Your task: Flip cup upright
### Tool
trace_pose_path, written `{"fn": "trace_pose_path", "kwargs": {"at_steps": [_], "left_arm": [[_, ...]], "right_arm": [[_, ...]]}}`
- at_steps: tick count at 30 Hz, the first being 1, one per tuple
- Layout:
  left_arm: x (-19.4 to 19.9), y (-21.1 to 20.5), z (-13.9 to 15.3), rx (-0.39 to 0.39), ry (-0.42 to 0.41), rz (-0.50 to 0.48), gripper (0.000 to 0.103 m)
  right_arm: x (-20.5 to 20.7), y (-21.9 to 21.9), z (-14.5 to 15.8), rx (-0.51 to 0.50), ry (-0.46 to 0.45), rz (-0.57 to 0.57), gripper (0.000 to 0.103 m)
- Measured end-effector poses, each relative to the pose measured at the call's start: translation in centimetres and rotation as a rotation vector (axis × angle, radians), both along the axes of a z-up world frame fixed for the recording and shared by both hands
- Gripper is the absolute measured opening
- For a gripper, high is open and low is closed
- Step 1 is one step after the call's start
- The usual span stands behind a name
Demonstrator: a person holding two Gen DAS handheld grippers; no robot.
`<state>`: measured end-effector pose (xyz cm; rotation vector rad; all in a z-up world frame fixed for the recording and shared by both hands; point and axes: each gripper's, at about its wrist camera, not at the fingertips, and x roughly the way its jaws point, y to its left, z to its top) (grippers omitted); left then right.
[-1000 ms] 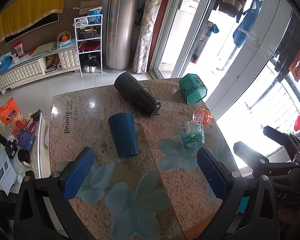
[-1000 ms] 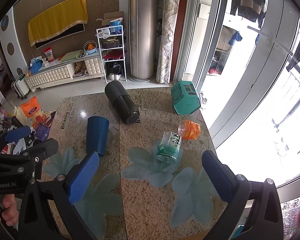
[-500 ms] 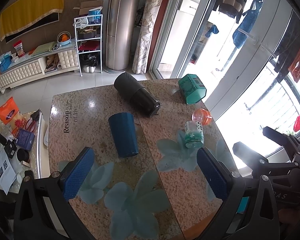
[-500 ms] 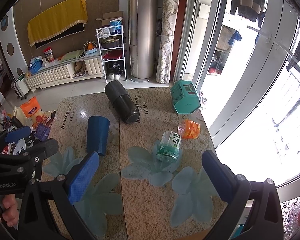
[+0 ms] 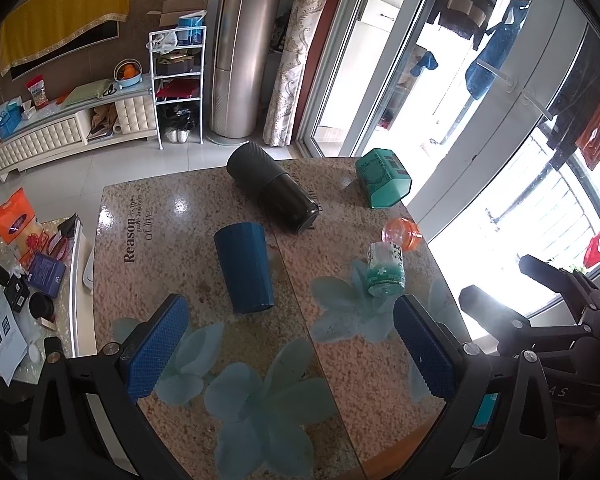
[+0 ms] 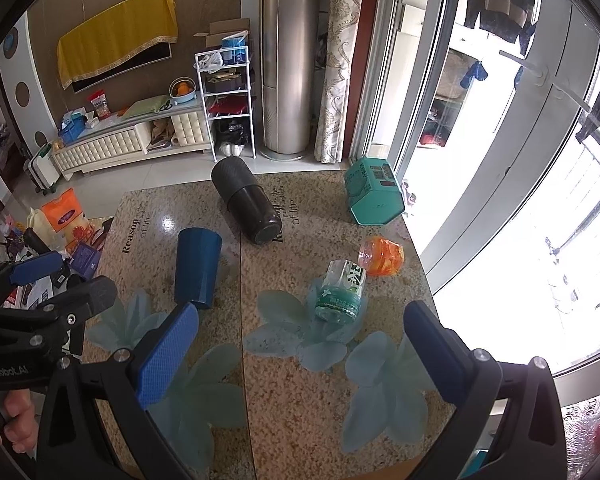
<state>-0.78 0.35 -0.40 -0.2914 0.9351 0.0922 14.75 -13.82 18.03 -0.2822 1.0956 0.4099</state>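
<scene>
Left claw (image 5: pixel 286 350): spread wide, pads bare, holding and touching nothing; it hangs over the near part of the table (image 5: pixel 172 268).
Right claw (image 6: pixel 300 354): spread just as wide, empty, off to the right of my left one, above the flower print.
Cup (image 5: pixel 244 268): blue, lying on its side just ahead of my left claw and a little left of its middle; from my right claw it sits ahead and to the left (image 6: pixel 198 266).
Handling: I judge it light, stiff plastic with a smooth, slightly faceted wall; likely to roll or skid if nudged on the glossy table. Which end is the mouth I cannot tell.
Hold: across the wall near mid-length, one pad on each side, then tip it up.
Jar (image 5: pixel 385 270): on its side ahead to the right, well apart from the cup.
Flask (image 5: pixel 274 196): black, lying beyond the cup, near it but not touching.
</scene>
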Motion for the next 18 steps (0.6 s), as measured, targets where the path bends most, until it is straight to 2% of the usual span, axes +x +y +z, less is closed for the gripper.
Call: {"fn": "trace_pose_path", "kwargs": {"at_steps": [8,18], "left_arm": [[0.3,1.0,-0.8,-0.043,0.025,0.036,0.103],[1.7,2.6,-2.9,-0.099,0.073,0.117,0.103]], "right_arm": [[1.4,0.6,-0.6,-0.013,0.037,0.029,0.103],[4.8,2.7,-2.1,-0.042,0.083,0.12,0.103]]}}
